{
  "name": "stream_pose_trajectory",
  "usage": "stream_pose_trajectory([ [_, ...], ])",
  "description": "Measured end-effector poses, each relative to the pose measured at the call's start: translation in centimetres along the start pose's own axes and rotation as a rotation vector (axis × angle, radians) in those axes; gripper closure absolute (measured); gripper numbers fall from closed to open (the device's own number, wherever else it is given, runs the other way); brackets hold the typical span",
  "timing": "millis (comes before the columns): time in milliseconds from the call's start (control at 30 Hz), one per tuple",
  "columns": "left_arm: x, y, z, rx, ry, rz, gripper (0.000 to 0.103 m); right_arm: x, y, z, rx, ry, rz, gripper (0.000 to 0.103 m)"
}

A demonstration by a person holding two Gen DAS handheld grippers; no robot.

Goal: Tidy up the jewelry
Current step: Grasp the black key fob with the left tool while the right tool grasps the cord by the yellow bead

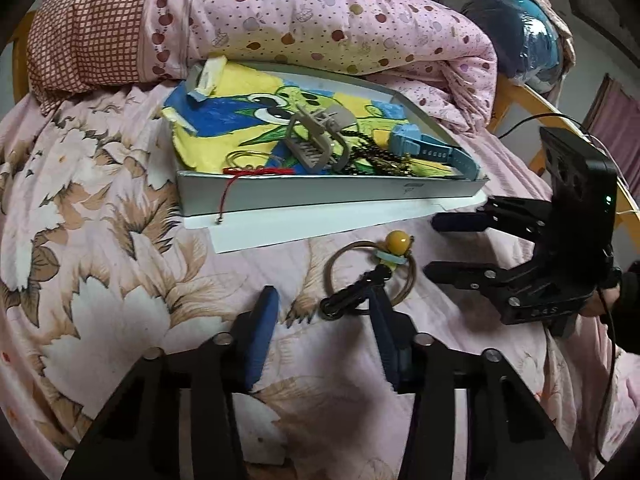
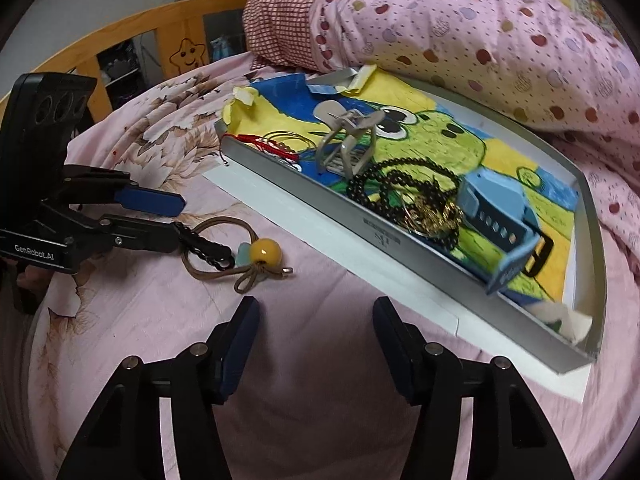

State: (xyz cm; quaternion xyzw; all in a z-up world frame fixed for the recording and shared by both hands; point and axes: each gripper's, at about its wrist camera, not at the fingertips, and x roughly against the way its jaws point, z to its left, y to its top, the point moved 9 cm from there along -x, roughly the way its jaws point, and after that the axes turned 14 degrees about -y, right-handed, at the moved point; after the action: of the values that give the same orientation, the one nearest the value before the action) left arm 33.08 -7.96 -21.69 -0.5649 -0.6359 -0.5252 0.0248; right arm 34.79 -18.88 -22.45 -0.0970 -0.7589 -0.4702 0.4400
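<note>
- on the flowered bedspread (image 1: pixel 120 200), a brown cord loop (image 2: pixel 224 240) with a round yellow bead (image 2: pixel 266 252) is lying beside the shallow grey tray (image 2: pixel 360 216).
- left gripper (image 1: pixel 320 312) is sitting half-spread, one padded finger (image 1: pixel 380 320) touching the loop's black chain (image 1: pixel 352 296).
- right gripper (image 2: pixel 314 320) is hovering half-spread, pinching nothing.

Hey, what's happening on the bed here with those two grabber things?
A person is tidying jewelry on a bed with a handheld gripper in each hand. The left gripper has one of its fingers at the black chain of a brown cord with a yellow bead, which lies on the bedspread, not yet gripped. The right gripper hovers empty nearby. The shallow box already holds beads, a watch and a hair clip.
</note>
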Motion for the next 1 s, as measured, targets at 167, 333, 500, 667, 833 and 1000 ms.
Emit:
stream_pose_trajectory([
  [167,-0.5,-0.1,-0.4,-0.014,-0.028,0.018,0.073,-0.4,0.7,0.6,0.069,0.017,-0.002,0.055],
  [333,-0.9,0.0,-0.5,-0.012,-0.049,0.028,0.076,-1.1,0.9,1.3,0.156,0.048,0.009,0.060],
  [500,-1.1,-0.2,-0.5,-0.013,-0.057,0.041,0.084,-1.1,1.1,2.3,0.237,0.077,0.000,0.075],
  [667,-0.9,-0.2,-0.2,0.001,-0.058,0.040,0.088,-1.1,1.0,3.1,0.299,0.085,-0.010,0.084],
  [833,-0.8,-0.4,-0.1,0.002,-0.052,0.043,0.092,-1.1,1.1,3.3,0.300,0.093,-0.009,0.094],
  [1000,-0.8,-0.5,0.0,0.003,-0.048,0.046,0.098,-1.2,1.0,3.1,0.276,0.089,-0.008,0.099],
])
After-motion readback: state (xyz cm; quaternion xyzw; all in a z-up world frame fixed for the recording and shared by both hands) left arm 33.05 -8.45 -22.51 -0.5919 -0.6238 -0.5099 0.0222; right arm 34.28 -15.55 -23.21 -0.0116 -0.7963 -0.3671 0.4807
